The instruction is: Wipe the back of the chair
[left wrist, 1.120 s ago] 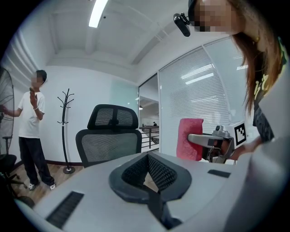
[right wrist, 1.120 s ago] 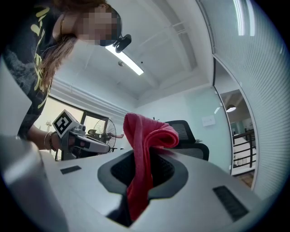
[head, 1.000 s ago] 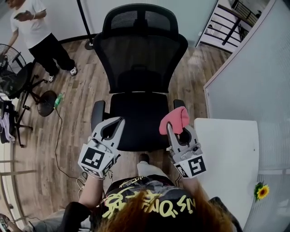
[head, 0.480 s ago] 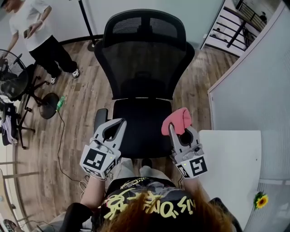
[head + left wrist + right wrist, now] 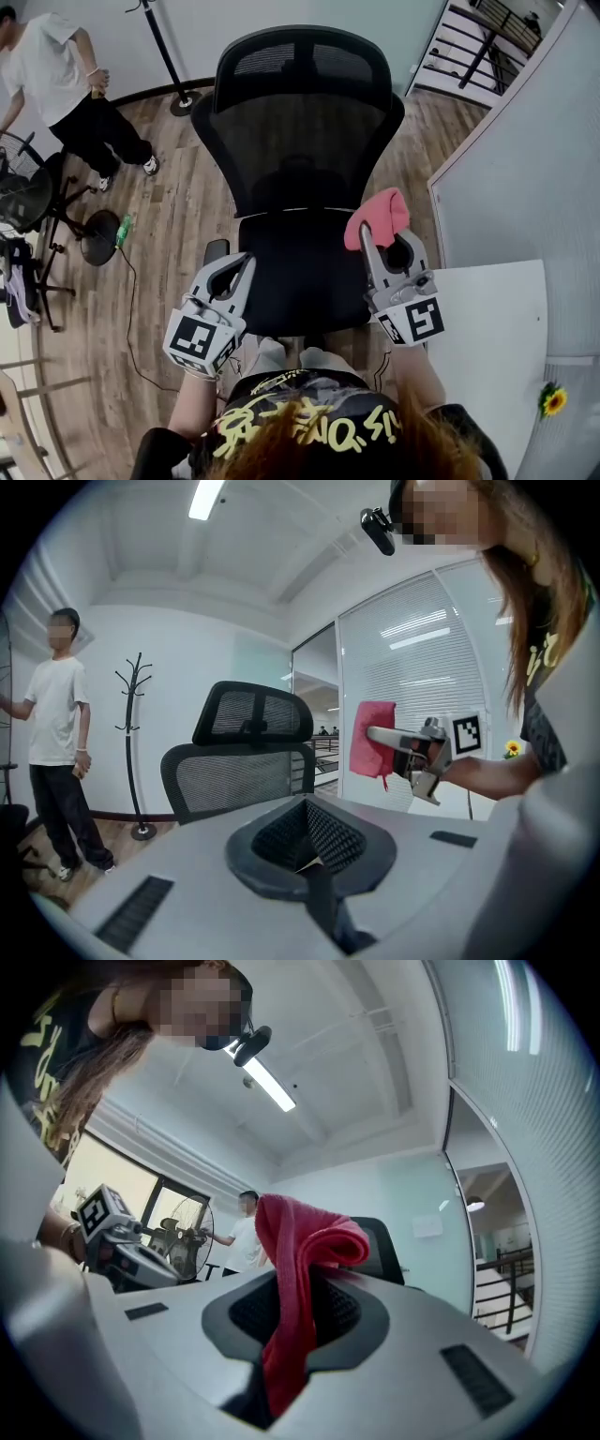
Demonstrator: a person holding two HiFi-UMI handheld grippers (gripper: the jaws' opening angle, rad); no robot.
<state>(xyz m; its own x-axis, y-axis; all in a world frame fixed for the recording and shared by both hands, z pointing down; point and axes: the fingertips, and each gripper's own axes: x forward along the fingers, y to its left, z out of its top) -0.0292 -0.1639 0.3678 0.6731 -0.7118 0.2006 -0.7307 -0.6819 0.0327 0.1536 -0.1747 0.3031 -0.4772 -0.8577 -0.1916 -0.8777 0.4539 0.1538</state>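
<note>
A black mesh office chair faces me, its back (image 5: 300,141) and headrest (image 5: 305,61) upright beyond the seat (image 5: 300,272). My right gripper (image 5: 367,247) is shut on a pink-red cloth (image 5: 378,216), held over the seat's right edge, just short of the back. The cloth (image 5: 300,1269) hangs folded out of the jaws in the right gripper view. My left gripper (image 5: 246,262) is shut and holds nothing, hovering over the seat's left edge. From the left gripper view the chair back (image 5: 239,775) stands ahead and the cloth (image 5: 373,738) is at the right.
A person in a white shirt (image 5: 52,75) stands at the far left near a fan (image 5: 19,187) and a coat stand (image 5: 159,47). A white desk (image 5: 487,328) and a partition wall (image 5: 525,159) close the right side. A cable and a green bottle (image 5: 122,230) lie on the wood floor.
Both grippers have moved a little forward toward the chair back, the right one carrying the cloth. The person at the left has shifted along the wall.
</note>
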